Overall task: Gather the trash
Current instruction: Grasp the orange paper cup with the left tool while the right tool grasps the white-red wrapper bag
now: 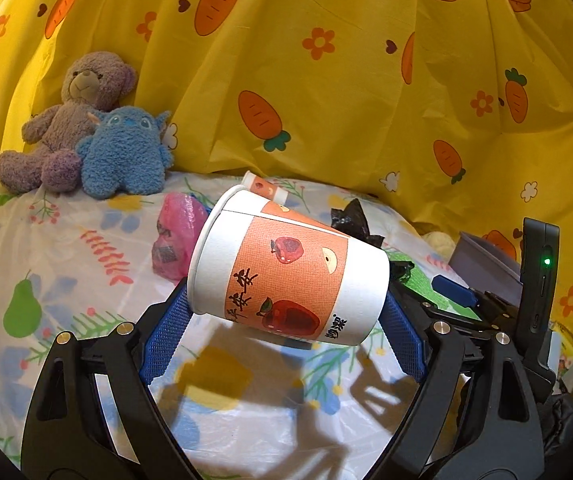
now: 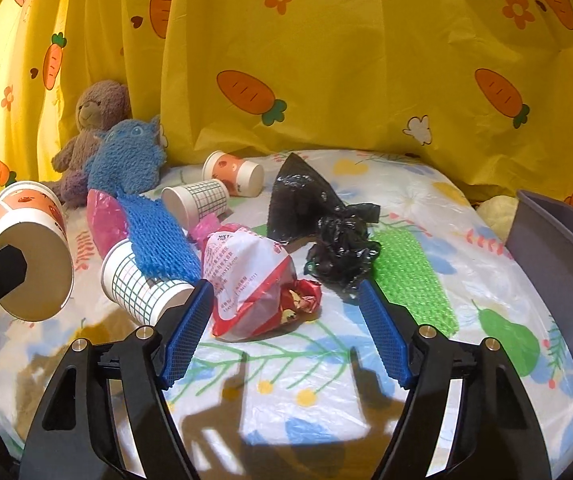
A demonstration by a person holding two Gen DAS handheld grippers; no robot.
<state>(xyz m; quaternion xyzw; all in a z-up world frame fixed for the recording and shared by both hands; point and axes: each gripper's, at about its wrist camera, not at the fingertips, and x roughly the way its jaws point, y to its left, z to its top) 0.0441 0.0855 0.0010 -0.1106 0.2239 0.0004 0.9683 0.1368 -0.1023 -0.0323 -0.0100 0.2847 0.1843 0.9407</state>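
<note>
- Orange-and-white paper makes up the cup (image 1: pixel 286 276) clamped in the left gripper (image 1: pixel 282 320): a smooth tapered cylinder lying on its side, printed with red apples and dark characters, rim to the left, base to the right, lifted clear of the bed (image 1: pixel 66 240). The blue ribbed jaws press on its two ends (a second cup looks nested inside it).
- In the right wrist view this same cup hangs at the far left, flat beige base facing the camera.
- Rightwards on the glossy floral sheet: a fuzzy brown teddy bear (image 2: pixel 94 128) and a shaggy blue plush toy (image 2: pixel 130 160) lean on the yellow carrot-print curtain (image 2: pixel 326 60).
- Next, two green-gridded paper cups (image 2: pixel 142 292) lie tipped over, one near, one farther back, with a blue knitted mesh (image 2: pixel 158 236) draped on the nearer one and a crinkled pink bag (image 2: pixel 104 216) beside it.
- Behind, another orange cup (image 2: pixel 234 178) lies on its side.
- Centre: a crumpled red-and-white plastic wrapper (image 2: pixel 250 280) sits between the right gripper's (image 2: pixel 282 312) jaws, which stand apart and do not touch it.
- Further right: a wrinkled black plastic bag (image 2: pixel 318 216), a green bubbled sheet (image 2: pixel 414 280), then a grey straight-walled bin (image 2: pixel 558 252) at the edge.
</note>
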